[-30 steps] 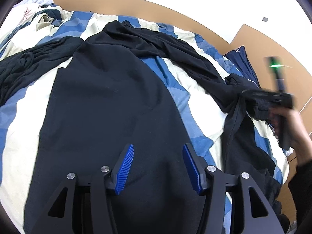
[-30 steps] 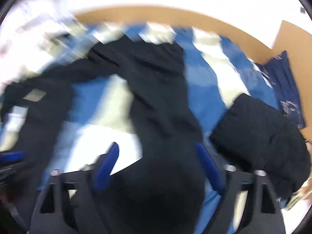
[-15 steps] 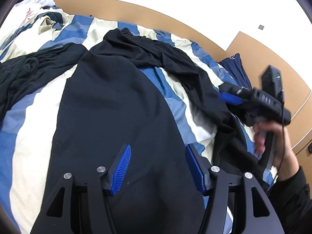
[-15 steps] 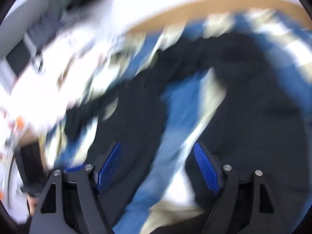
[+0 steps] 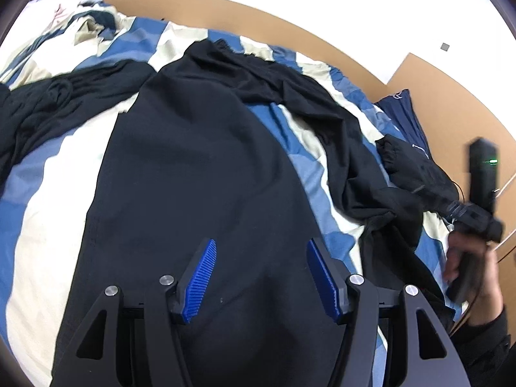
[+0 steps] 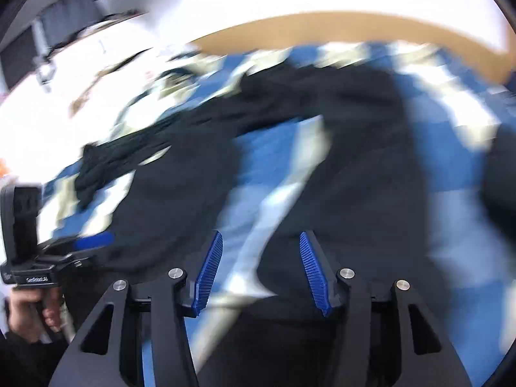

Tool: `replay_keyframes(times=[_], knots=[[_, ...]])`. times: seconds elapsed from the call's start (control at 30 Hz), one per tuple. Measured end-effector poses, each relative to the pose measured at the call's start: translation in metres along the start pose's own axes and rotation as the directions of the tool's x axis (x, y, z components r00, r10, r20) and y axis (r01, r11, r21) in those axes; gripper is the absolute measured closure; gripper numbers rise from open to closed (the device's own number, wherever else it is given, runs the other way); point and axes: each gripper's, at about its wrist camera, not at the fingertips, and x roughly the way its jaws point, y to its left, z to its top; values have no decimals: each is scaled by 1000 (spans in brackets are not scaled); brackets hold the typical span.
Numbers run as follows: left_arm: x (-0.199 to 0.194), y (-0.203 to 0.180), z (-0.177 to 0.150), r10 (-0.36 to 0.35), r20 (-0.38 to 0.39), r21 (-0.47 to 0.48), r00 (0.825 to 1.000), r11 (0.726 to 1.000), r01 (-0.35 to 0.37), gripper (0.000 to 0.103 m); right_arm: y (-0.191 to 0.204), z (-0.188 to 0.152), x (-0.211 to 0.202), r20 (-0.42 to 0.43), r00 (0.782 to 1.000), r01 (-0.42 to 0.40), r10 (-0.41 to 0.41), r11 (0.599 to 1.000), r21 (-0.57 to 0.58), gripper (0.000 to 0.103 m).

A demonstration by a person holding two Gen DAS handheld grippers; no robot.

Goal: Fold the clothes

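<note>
A pair of black trousers (image 5: 193,193) lies spread on a bed covered by a blue-and-cream striped duvet (image 5: 42,213). In the left wrist view one leg runs flat and smooth from the waist near the headboard down under the camera; the other leg (image 5: 322,116) angles off to the right, wrinkled and bunched toward its lower end. The left gripper (image 5: 259,277) hangs just above the flat leg, its blue ribbed fingers (image 5: 200,277) spread apart with nothing between them and only dark cloth showing in the gap.

At the right edge of that view the right gripper's black body (image 5: 474,219) is held by a hand (image 5: 467,267) in a dark sleeve. Its tips sit at the bunched end of the angled leg, but cloth hides them there. The right wrist view is heavily smeared with motion, yet it shows the right gripper (image 6: 261,274) with its blue fingers (image 6: 309,274) parted, striped duvet and black cloth passing between them and nothing pinched. At the left edge of this view the left gripper's body and camera mount (image 6: 22,225) appear, held by the other hand (image 6: 32,309).

A second dark garment (image 5: 42,113) lies crumpled at the left of the bed, and a navy one (image 5: 403,113) rests against the tan wooden headboard (image 5: 290,22) at the right
</note>
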Motion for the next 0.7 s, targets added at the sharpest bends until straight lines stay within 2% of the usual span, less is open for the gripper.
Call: replay_keyframes(times=[0.27,0.3,0.33,0.37,0.4,0.43,0.47,0.53,0.57,0.6,0.67,0.7], knots=[[4,-21,-10,-7,-18,79,1000,997,9,43,-73,-39,18,-103,995,-2,17,990,140,52],[5,-24,-11,-8,-21,90,1000,996,10,43,-82,-44,20,-115,993,-2,20,988,157,61],[7,-28,-13,-10,-22,98,1000,995,12,43,-89,-46,20,-118,993,16,3,986,164,99],[7,-31,-14,-11,-21,105,1000,994,13,43,-88,-42,11,-84,993,95,-84,986,138,101],[8,-35,-15,-11,-17,116,1000,993,13,43,-87,-37,3,-47,984,174,-169,978,114,101],[8,-39,-16,-10,-13,127,1000,992,12,43,-89,-34,-8,-1,965,260,-262,959,115,100],[9,-42,-18,-9,-9,138,1000,990,10,43,-102,-33,-23,53,931,348,-362,920,182,98],[11,-46,-22,-1,-8,155,1000,988,3,43,-119,-40,-29,61,910,386,-409,893,234,95],[12,-46,-22,5,-13,160,1000,987,-3,42,-118,-42,-30,52,909,395,-415,892,220,89],[13,-46,-23,14,-18,162,1000,987,-11,42,-116,-38,-32,48,919,377,-392,907,191,85],[14,-44,-23,33,-21,164,999,986,-29,43,-109,-25,-47,64,961,260,-268,960,108,63],[13,-43,-21,41,-12,160,999,986,-38,42,-93,-17,-43,73,977,193,-198,978,74,62]])
